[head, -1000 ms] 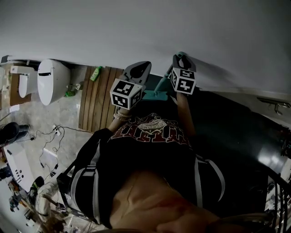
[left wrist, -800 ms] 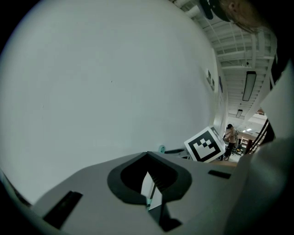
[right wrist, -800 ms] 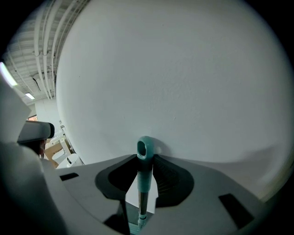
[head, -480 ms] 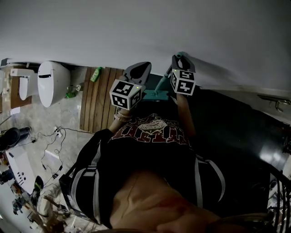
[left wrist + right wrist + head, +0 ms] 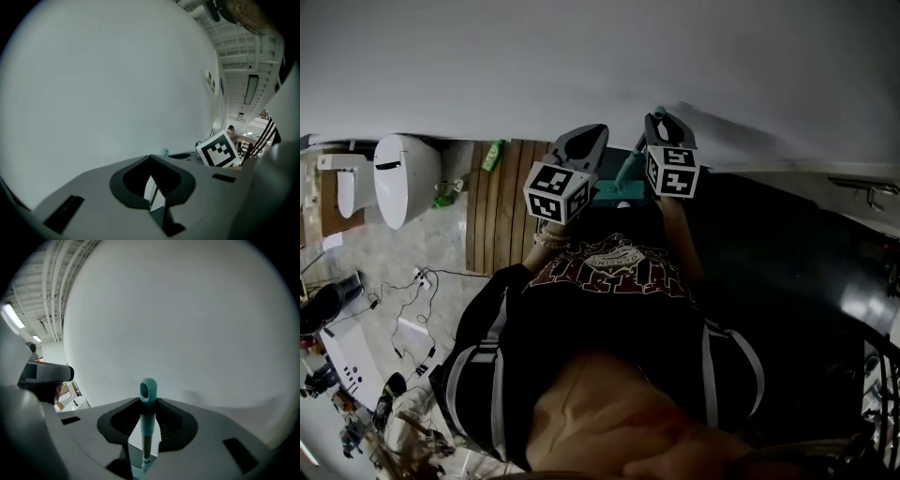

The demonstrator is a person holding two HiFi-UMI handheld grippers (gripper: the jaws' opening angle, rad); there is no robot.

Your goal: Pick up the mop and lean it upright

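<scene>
The mop's teal handle [image 5: 630, 167] leans against the white wall [image 5: 581, 66], and its teal head [image 5: 612, 193] rests on the floor by my legs. In the right gripper view the handle's looped top [image 5: 148, 391] stands between the jaws of my right gripper [image 5: 149, 405]. Those jaws have just been closing a little, but wall still shows beside the handle and the pads do not press on it. In the head view my right gripper [image 5: 661, 122] is at the handle's top. My left gripper [image 5: 586, 136] is just left of it, open and facing the wall with nothing in its gap [image 5: 151, 161].
A white toilet [image 5: 405, 173] stands at the left. Beside it lie a wooden slat mat [image 5: 502, 202], a green bottle [image 5: 494, 155] and cables [image 5: 412, 281] on the tiled floor. Dark flooring [image 5: 787, 253] spreads to the right. The right gripper's marker cube [image 5: 216, 150] shows beside my left gripper.
Both grippers and the mop stay about where they were. The head view has shifted slightly, so everything sits a little higher in the picture.
</scene>
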